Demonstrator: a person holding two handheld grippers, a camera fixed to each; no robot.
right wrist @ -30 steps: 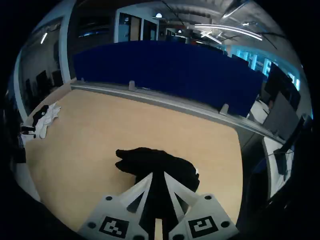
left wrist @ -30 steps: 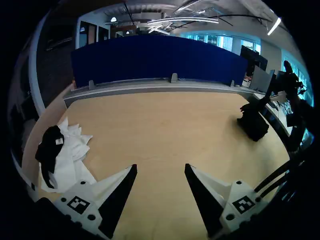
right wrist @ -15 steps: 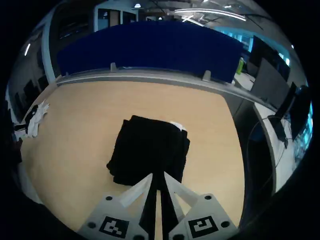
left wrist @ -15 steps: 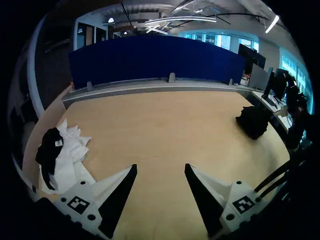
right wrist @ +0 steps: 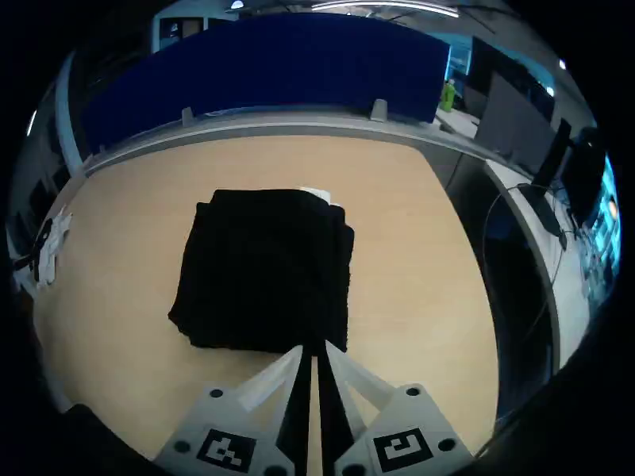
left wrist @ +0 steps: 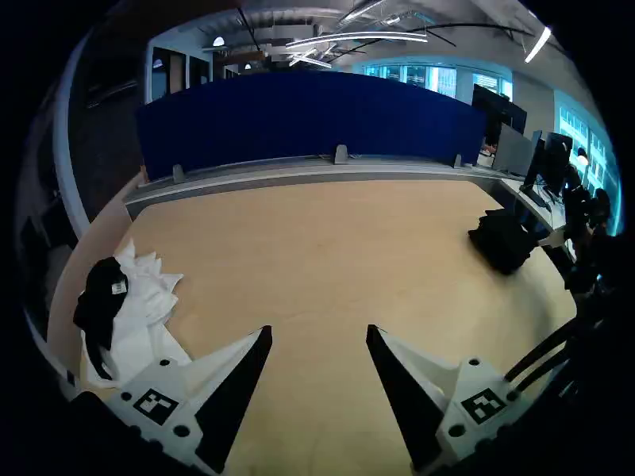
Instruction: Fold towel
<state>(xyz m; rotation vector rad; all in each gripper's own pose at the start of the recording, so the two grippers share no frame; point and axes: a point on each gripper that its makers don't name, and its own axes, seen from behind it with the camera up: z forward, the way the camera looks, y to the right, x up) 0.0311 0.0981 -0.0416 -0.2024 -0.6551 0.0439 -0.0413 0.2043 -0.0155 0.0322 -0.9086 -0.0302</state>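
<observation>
right gripper view shows right claw [right wrist: 315,347] narrow at the black towel [right wrist: 266,266]; left claw [left wrist: 317,327] gapes near white cloths [left wrist: 147,305].

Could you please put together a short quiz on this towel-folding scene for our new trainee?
1. True or false: the black towel lies crumpled in a heap on the table.
2. In the left gripper view, the pile of white and black cloths lies toward which side of the picture? A) left B) right C) centre
3. Fill in: the left claw stands ___ over bare table.

Key:
1. False: it lies flat as a folded rectangle, its near edge at the tips of the shut right claw.
2. A
3. open
</observation>
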